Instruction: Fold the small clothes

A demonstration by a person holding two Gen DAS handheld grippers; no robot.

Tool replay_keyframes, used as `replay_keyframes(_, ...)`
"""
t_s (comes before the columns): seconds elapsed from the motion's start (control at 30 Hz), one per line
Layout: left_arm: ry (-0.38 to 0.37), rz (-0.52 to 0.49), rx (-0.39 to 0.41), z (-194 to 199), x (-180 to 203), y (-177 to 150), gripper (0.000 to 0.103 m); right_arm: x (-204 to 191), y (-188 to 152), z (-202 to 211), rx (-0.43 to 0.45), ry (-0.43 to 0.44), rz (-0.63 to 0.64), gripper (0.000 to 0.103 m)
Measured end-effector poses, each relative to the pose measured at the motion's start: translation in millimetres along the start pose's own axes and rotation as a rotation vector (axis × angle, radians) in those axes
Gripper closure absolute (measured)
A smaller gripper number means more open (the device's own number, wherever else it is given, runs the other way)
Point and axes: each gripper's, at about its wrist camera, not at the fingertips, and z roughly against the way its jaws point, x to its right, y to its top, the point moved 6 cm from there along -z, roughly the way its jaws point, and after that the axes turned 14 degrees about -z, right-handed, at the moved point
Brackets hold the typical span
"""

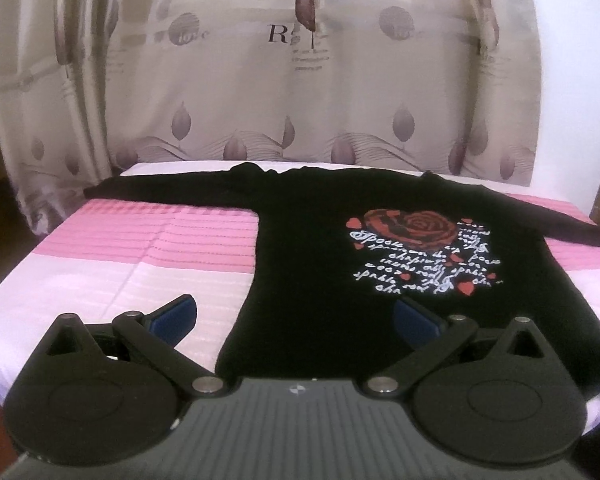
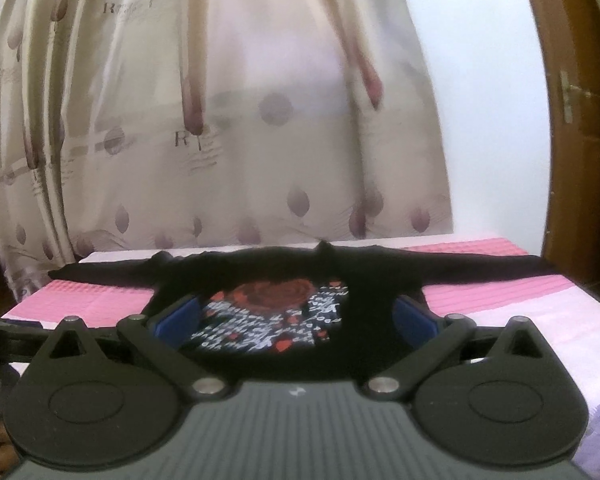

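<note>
Hovering in the left wrist view, left gripper (image 1: 296, 320) fingers spread wide, empty, at the black shirt (image 1: 320, 264)'s lower-left hem on the bed (image 1: 112, 264); risks pinching bedcover too. Right wrist view: right gripper (image 2: 296, 316) likewise agape over centre-frame shirt; blurred, could misjudge hem.
</note>
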Motion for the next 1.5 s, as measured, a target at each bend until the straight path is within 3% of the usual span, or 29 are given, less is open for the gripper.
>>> replay_keyframes(0.47, 0.018, -0.033, -0.017, -26.4, 5.0, 18.4, 0.0, 19.8, 12.4, -28.0, -0.028, 0.027, -0.045, 0.0)
replay_keyframes(1.1, 0.015, -0.077, -0.023, -81.1, 48.2, 68.1, 0.0, 77.8, 46.9, -79.8, -0.03, -0.015, -0.134, 0.0)
replay_keyframes(1.5, 0.012, -0.119, -0.043, -104.1, 71.6, 77.7, 0.0, 106.3, 53.7, -106.3, -0.049, -0.022, -0.18, 0.0)
